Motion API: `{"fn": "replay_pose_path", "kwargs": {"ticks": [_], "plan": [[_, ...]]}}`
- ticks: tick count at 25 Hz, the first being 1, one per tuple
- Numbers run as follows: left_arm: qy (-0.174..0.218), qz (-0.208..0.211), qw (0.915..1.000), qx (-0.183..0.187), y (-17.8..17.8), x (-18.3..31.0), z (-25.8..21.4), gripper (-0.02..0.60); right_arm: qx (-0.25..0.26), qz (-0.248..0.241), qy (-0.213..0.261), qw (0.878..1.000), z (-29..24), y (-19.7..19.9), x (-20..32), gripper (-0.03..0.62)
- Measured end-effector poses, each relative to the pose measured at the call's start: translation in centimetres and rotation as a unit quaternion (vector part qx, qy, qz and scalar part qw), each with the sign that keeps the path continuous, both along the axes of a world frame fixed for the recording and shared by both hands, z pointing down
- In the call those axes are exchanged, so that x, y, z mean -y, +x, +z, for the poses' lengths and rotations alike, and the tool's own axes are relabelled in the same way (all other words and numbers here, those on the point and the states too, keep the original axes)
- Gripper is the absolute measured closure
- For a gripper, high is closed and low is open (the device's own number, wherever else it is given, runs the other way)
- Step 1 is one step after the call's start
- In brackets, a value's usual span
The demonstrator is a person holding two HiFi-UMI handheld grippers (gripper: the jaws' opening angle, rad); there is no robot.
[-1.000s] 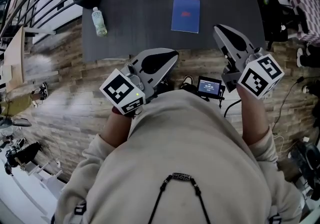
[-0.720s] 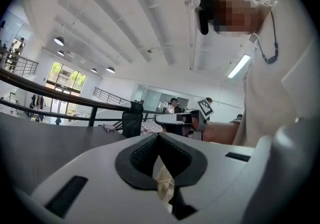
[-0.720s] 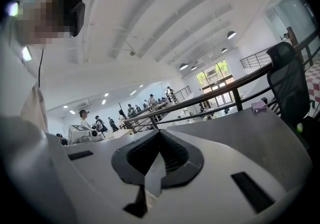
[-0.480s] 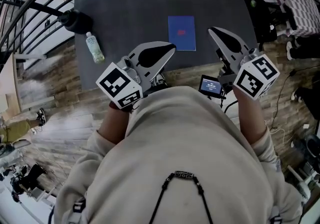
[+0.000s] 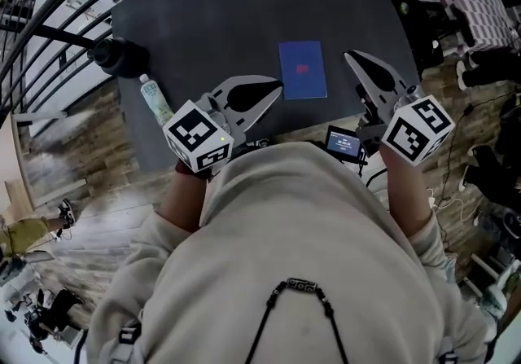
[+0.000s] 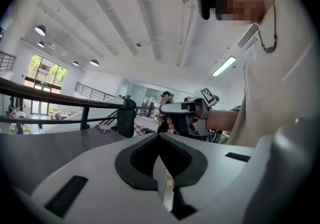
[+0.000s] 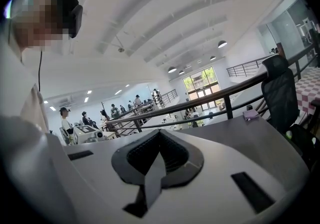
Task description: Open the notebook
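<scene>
Closed blue notebook [image 5: 303, 69] lies flat on the dark counter [image 5: 220, 20], near the front edge, cover up, with a small red mark at its middle. Left gripper [image 5: 278, 89] sits with its tip at the notebook's near-left corner; from the head view it is not possible to tell whether it touches or hangs above it. Right gripper [image 5: 352, 58] is just beside the notebook's right edge, apart from it. Both grippers have their jaws pressed together with nothing between them, and each gripper view shows the pads meeting at the tip. Neither gripper view shows the notebook, only the counter top and the room beyond. A clear bottle [image 5: 155, 99] lies well to the left on the counter; a small lit screen [image 5: 343, 142] hangs at the person's chest, below the counter edge. Judgement on handling: the notebook looks thin and light, with a flexible cover, so it is likely to skate on the smooth counter if pushed from one side only. The spine side cannot be told from here; no binding shows. The best hold is probably the free long edge or a free corner of the cover alone, pinched shallow so that no pages come up with it. Shut jaws cannot pinch, so one gripper would need to spread first, or slip under the cover as a wedge. The other gripper could press down on the far part to keep the notebook from sliding. There is little risk of damage beyond a creased cover.
</scene>
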State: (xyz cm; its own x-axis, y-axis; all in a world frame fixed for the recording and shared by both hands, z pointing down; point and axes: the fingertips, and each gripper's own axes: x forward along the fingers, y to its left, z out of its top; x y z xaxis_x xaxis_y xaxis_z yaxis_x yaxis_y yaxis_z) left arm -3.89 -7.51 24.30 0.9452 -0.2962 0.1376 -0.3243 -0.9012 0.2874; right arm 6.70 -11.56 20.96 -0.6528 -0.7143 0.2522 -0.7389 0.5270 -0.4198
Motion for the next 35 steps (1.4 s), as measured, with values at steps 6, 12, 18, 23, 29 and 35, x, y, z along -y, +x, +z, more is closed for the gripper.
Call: {"fn": "replay_pose_path", "kwargs": {"ticks": [6, 12, 18, 23, 29, 35], "plan": [[0.017, -0.031, 0.9993, -0.01, -0.8, 1.8, -0.6, 0.575, -0.003, -0.002, -0.015, 1.0, 1.3, -0.4, 1.6, 0.579], [0.003, -0.024, 0.9996, -0.01, 0.1, 2.7, -0.2, 0.575, -0.001, -0.032, -0.015, 0.999, 1.9, -0.2, 4.3, 0.578], [-0.043, -0.053, 0.9977, 0.003, -0.3, 2.7, 0.8, 0.575, 0.008, -0.067, -0.034, 0.997, 2.9, -0.7, 6.0, 0.577], [-0.057, -0.091, 0.9942, 0.001, -1.2, 4.3, 2.8, 0.575, -0.007, -0.081, -0.055, 0.995, 5.1, -1.4, 7.0, 0.577], [-0.104, -0.135, 0.9854, 0.01, -1.6, 6.4, 8.0, 0.575, -0.011, -0.055, -0.102, 0.993, 10.5, 0.4, 7.2, 0.577], [-0.103, -0.119, 0.9876, 0.011, -1.0, 6.7, 9.2, 0.575, -0.01, -0.038, -0.134, 0.99, 13.7, 1.8, 7.0, 0.577]]}}
